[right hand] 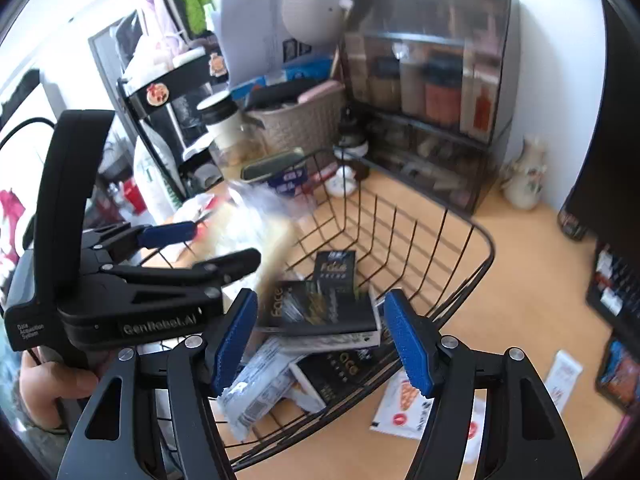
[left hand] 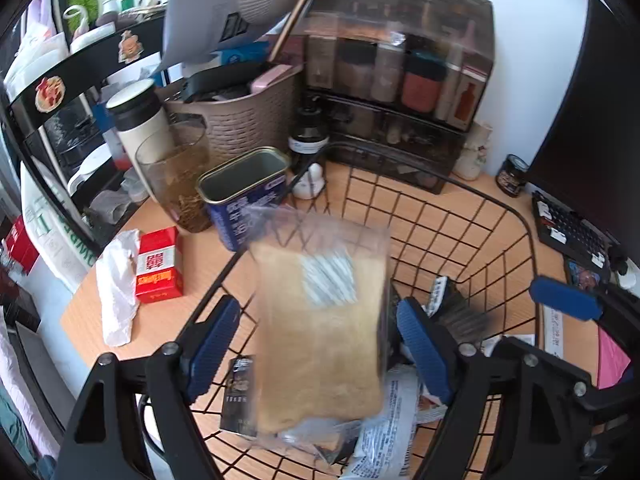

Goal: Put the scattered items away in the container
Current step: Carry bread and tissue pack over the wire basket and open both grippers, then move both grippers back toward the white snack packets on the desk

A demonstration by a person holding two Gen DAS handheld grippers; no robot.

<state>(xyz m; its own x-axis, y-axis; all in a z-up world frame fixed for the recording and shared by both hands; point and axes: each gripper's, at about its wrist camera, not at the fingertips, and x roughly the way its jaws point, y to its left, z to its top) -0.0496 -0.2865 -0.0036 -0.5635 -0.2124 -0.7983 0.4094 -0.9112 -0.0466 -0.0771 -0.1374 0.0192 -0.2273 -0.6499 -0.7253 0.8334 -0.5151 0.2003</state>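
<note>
A black wire basket stands on the wooden desk and holds black boxes and white packets. A clear bag of bread is blurred, in the air between my left gripper's spread blue fingers, over the basket; neither pad touches it. My right gripper is open and empty over the basket's near side. The left gripper also shows in the right wrist view. A red box and a white wrapper lie on the desk outside the basket.
A blue open tin, a glass, a brown woven bin and a dark drawer cabinet stand behind the basket. A keyboard lies to the right. White sachets lie on the desk by the basket.
</note>
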